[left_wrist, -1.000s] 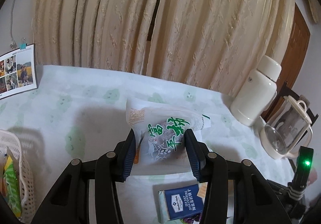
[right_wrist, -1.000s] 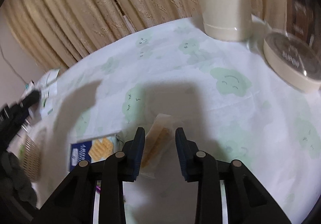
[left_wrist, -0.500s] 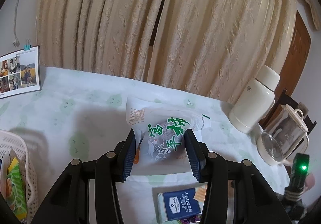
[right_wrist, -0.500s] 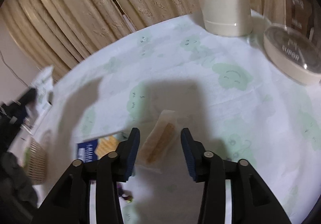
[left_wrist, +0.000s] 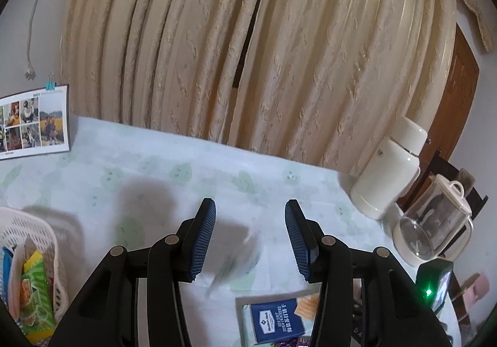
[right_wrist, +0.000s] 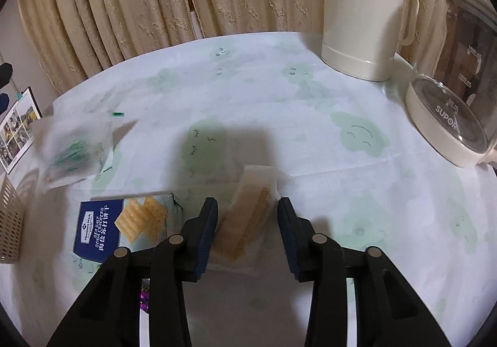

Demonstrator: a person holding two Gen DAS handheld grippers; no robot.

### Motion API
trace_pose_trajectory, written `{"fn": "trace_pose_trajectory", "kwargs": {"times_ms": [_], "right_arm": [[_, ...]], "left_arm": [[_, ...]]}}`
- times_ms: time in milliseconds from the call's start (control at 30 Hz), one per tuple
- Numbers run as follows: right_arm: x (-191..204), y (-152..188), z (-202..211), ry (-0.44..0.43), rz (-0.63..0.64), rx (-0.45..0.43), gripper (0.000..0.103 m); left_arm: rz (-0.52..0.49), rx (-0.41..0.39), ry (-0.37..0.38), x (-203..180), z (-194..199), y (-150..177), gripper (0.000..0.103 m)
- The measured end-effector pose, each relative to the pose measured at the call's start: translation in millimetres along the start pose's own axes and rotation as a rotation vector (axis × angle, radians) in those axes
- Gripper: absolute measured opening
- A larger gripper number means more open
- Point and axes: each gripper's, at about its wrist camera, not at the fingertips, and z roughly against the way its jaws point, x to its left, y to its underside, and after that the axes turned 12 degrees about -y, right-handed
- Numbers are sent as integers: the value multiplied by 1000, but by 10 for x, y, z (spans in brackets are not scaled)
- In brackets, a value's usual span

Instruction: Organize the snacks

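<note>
Left tongs (left_wrist: 250, 235) spread wide w/ nothing between, blurred snack bag (right_wrist: 73, 151) just below, right tongs (right_wrist: 247, 233) spread around wafer pack (right_wrist: 248, 216) on tabletop (right_wrist: 279, 104), cracker box (right_wrist: 121, 227) beside.

Flask (right_wrist: 363, 11), jug (right_wrist: 450, 117) block right; centre free.

A blurred white pouch with green print (right_wrist: 73, 151) is seen above the tablecloth. A blue cracker pack (right_wrist: 121, 224) lies flat, a clear-wrapped biscuit bar (right_wrist: 248, 213) just beside it.
</note>
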Motion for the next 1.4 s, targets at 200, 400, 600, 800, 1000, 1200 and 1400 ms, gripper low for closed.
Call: {"fn": "trace_pose_trajectory", "kwargs": {"times_ms": [200, 400, 600, 800, 1000, 1200, 1400], "right_arm": [[-5, 18, 49, -16, -19, -3, 25], [-26, 8, 34, -34, -34, 9, 29], [16, 16, 22, -45, -18, 20, 41], [10, 34, 43, -75, -33, 25, 53], [30, 57, 45, -65, -21, 24, 54], [51, 72, 37, -48, 3, 25, 54], [41, 65, 33, -65, -9, 28, 54]], "left_arm": [[-19, 13, 4, -31, -26, 13, 48], [-38, 124, -4, -45, -294, 119, 49], [-42, 234, -7, 4, -511, 314, 52], [13, 277, -28, 261, -495, 534, 58], [65, 310, -37, 558, -413, 720, 58], [86, 368, 8, 607, -443, 898, 58], [-53, 355, 90, 391, -426, 973, 66]]}}
